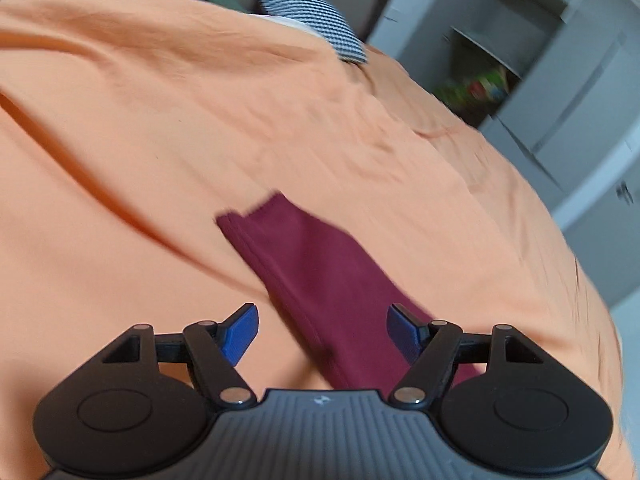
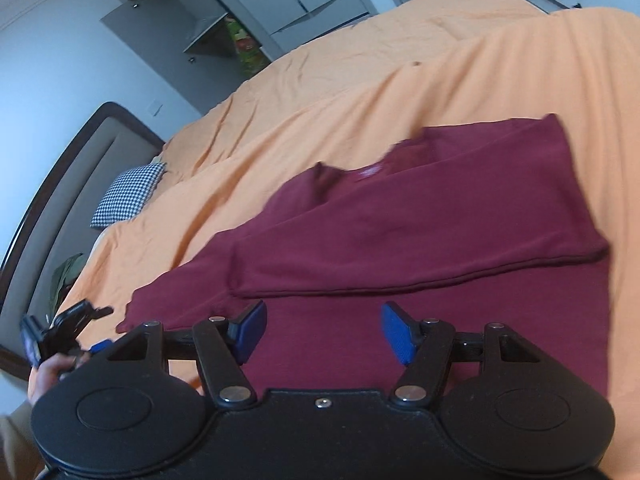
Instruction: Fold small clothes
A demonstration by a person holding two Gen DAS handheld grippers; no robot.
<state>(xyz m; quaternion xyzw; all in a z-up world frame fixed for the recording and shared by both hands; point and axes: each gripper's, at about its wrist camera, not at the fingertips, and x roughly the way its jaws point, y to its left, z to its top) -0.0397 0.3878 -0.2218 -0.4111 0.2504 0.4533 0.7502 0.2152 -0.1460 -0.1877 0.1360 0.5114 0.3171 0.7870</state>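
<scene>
Covering the bed (image 2: 360, 60), the orange sheet (image 1: 200, 140) lies wrinkled, so dragging could bunch it under the maroon shirt (image 2: 420, 216), which lies flat with one sleeve (image 2: 400, 252) folded across. Both the left gripper (image 1: 322, 334) and right gripper (image 2: 323, 330) hover spread and empty, and a shallow pinch could undo that fold.

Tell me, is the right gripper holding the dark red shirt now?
No. The right gripper is open, its blue pads apart above the dark red shirt, with no cloth pinched between them.
</scene>
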